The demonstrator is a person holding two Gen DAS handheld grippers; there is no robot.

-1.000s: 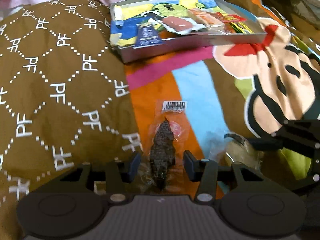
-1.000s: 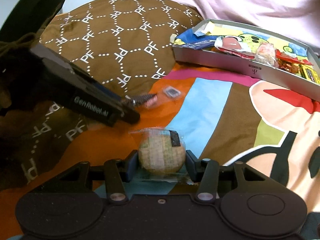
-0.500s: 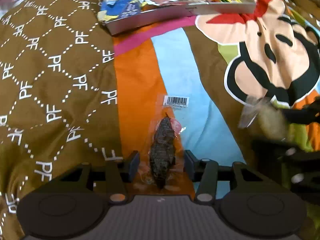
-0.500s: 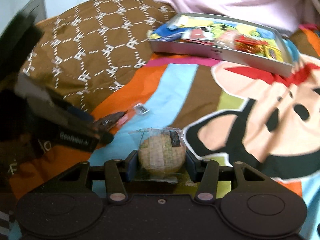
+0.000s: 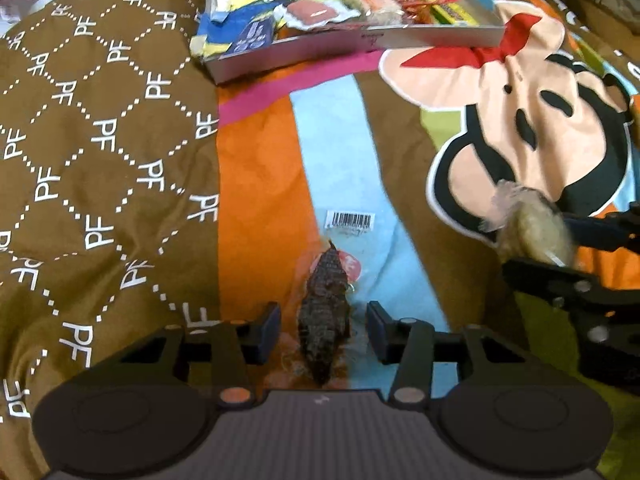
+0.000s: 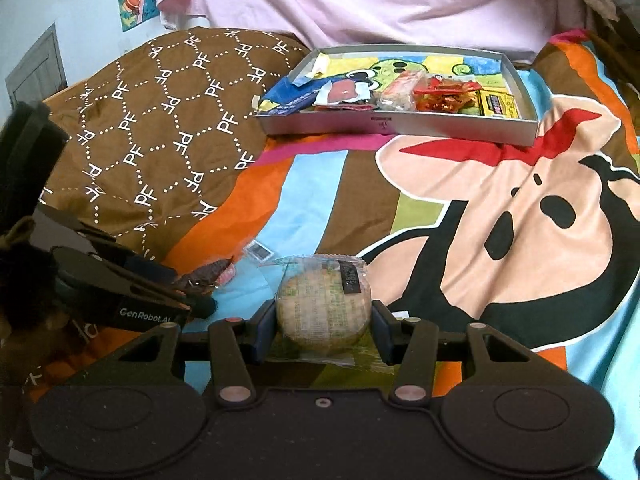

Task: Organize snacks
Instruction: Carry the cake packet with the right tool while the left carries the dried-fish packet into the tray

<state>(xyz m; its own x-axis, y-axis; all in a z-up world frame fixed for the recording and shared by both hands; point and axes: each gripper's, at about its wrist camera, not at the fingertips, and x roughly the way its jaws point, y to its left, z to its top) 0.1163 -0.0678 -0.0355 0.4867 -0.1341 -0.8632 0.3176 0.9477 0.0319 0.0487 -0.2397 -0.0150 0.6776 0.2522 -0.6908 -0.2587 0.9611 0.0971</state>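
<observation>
A dark, scaly dried snack in a clear packet (image 5: 326,300) with a barcode label sits between the pads of my left gripper (image 5: 323,324). It hangs over the bedspread, and the jaws are closing on its wrapper. My right gripper (image 6: 324,328) is shut on a round pale cake in clear wrap (image 6: 323,308), held above the bed. The same cake (image 5: 536,224) shows at the right of the left wrist view. A grey tray (image 6: 396,130) holding several snack packets lies at the far end of the bed; its front wall (image 5: 360,40) also shows in the left wrist view.
The bed carries a cartoon-print spread (image 6: 500,200) and a brown patterned pillow (image 6: 160,128) at the left, next to the tray. Pink cloth (image 6: 360,0) hangs behind the tray. The left gripper's body (image 6: 132,292) sits close beside the right one.
Both grippers have travelled over the bed with their snacks still in them. The right gripper has risen and rolled level, so the tray now sits straight ahead of it.
</observation>
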